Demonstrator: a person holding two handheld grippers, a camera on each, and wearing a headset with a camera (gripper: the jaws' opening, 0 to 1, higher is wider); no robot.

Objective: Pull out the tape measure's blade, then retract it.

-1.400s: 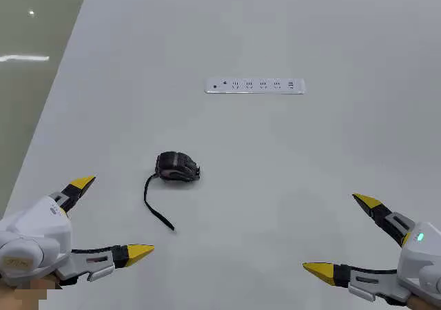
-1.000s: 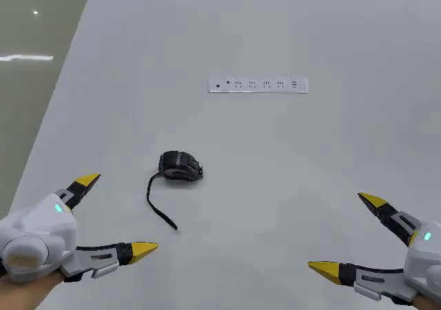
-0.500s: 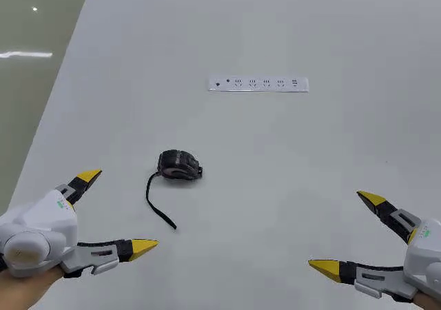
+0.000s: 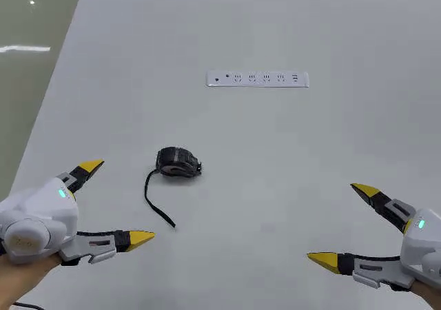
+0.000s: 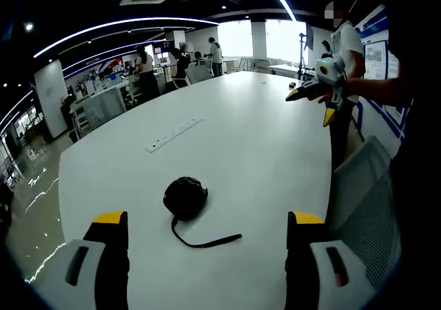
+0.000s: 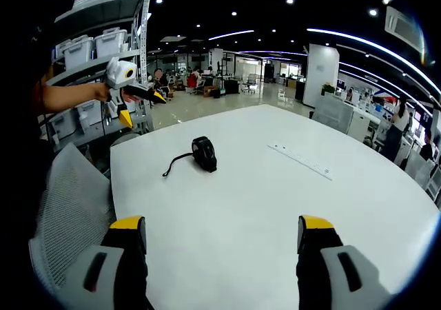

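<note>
A black tape measure (image 4: 178, 162) lies on the white table (image 4: 289, 151), its black wrist strap (image 4: 156, 204) curling toward me. The same tape measure (image 5: 185, 196) sits ahead of my left gripper, and the tape measure (image 6: 204, 152) lies to the left ahead of my right one. No blade is out. My left gripper (image 4: 117, 201) hovers open at the near left, a hand's width short of the strap. My right gripper (image 4: 342, 224) hovers open at the near right, well away from the tape measure. Both hold nothing.
A white power strip (image 4: 257, 79) lies flat on the table beyond the tape measure. The table's left edge (image 4: 52, 89) drops to a green floor. A mesh chair (image 6: 65, 207) stands by the table, and people work at desks in the background.
Both grippers stay open and nearly still. The head view has shifted slightly, so the tape measure and power strip appear a little higher.
</note>
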